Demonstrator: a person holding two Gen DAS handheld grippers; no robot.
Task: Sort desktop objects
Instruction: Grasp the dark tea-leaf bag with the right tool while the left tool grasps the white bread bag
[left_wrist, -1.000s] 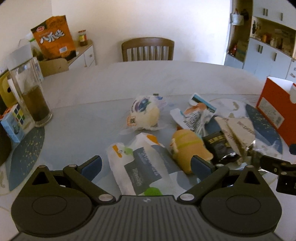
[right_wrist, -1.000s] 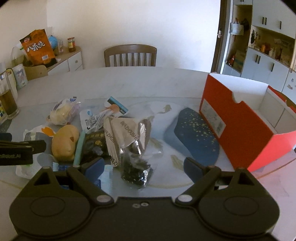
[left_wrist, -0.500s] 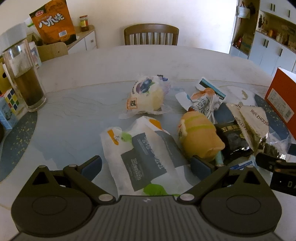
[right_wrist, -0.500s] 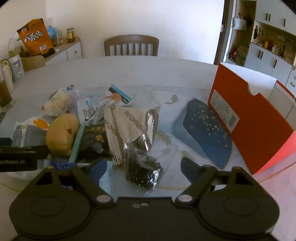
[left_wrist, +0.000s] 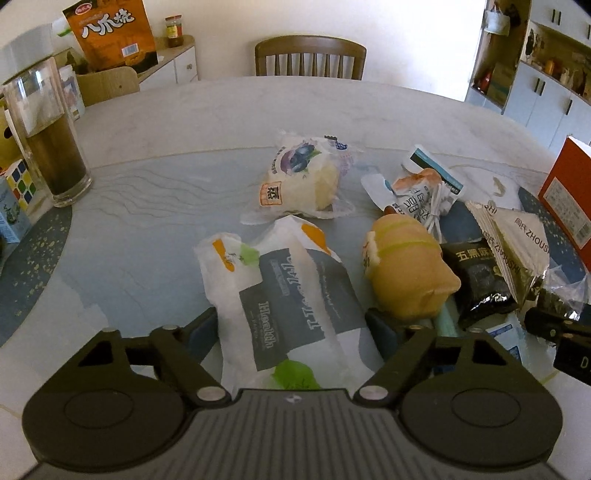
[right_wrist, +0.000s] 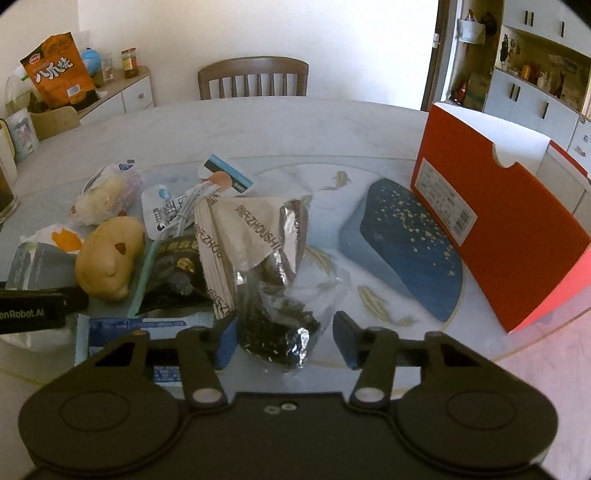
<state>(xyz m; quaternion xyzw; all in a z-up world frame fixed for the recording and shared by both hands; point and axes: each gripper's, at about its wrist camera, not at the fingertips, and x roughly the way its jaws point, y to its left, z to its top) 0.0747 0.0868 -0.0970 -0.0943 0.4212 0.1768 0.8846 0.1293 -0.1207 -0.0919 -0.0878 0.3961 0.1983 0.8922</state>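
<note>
A white and grey packet lies on the table between the fingers of my left gripper. Its jaws are closing, and both pads touch the packet's edges. A yellow squishy toy sits just right of it. My right gripper straddles the clear end of a beige and foil bag of dark seaweed. Its jaws are closing too: the left pad touches the bag and the right pad stands off it. An open red box stands at the right.
A blueberry bread packet, a pouch with a white cable, a black packet and a blue wipes pack crowd the middle. A glass of dark drink stands far left. A blue placemat lies beside the box.
Both grippers sank toward the table and their jaws narrowed, the left around the white and grey packet, the right around the seaweed bag.
</note>
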